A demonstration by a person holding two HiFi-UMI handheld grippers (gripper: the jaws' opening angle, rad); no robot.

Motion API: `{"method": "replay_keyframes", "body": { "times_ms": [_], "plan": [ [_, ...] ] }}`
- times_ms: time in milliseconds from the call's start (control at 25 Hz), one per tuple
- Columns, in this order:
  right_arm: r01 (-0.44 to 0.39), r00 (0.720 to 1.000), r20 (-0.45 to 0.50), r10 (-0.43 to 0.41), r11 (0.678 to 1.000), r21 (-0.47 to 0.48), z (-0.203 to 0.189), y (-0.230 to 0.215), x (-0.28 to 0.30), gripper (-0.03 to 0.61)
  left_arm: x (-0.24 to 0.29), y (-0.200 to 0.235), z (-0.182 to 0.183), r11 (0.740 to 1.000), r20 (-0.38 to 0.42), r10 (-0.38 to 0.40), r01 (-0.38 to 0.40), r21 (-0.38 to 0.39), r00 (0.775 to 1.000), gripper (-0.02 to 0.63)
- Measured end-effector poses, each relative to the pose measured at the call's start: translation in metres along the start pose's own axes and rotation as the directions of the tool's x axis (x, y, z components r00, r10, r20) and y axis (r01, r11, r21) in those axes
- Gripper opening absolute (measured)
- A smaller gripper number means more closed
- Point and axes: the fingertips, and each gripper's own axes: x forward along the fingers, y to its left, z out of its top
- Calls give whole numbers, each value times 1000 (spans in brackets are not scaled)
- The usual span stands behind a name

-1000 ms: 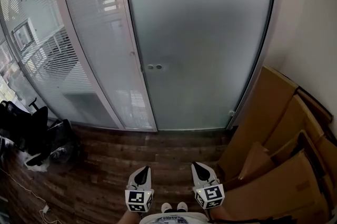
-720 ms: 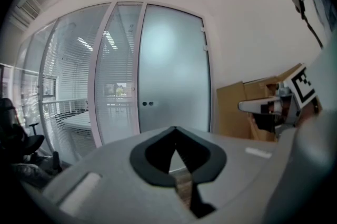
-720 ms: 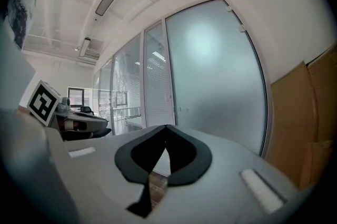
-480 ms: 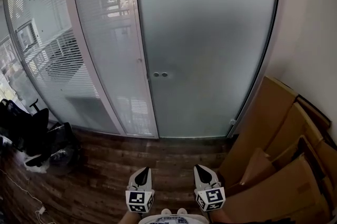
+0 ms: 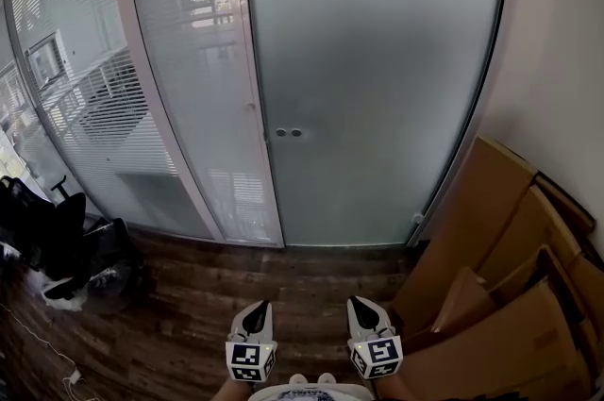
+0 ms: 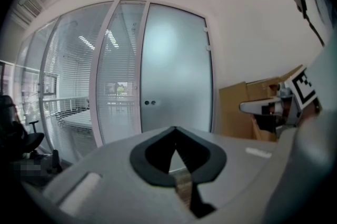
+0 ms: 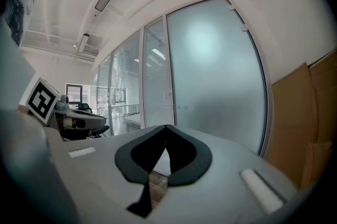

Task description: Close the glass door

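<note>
Glass door (image 5: 377, 78), frosted and tall, stood shut in its frame straight ahead, its right edge against the white wall (image 5: 557, 59). To its left ran a glazed partition (image 5: 179, 78) with slatted blinds. Dark wooden floor (image 5: 189, 295) lay below. Flattened cardboard boxes (image 5: 491, 248) leaned at the right, and a black office chair (image 5: 47, 229) sat far left. The left tool (image 5: 255, 307) and right tool (image 5: 361, 305) hovered low, well apart from the door, each with jaws pressed together and empty. Two small round fittings (image 5: 288, 133) marked the door's left edge.
</note>
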Motion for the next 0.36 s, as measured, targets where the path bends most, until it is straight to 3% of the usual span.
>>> {"method": "replay_keyframes", "body": {
  "times_ms": [360],
  "plan": [
    [-7, 1000, -18, 7, 1000, -8, -3, -3, 12, 8, 11, 8, 1, 1000, 0, 6, -6, -2, 1000, 2]
  ]
}}
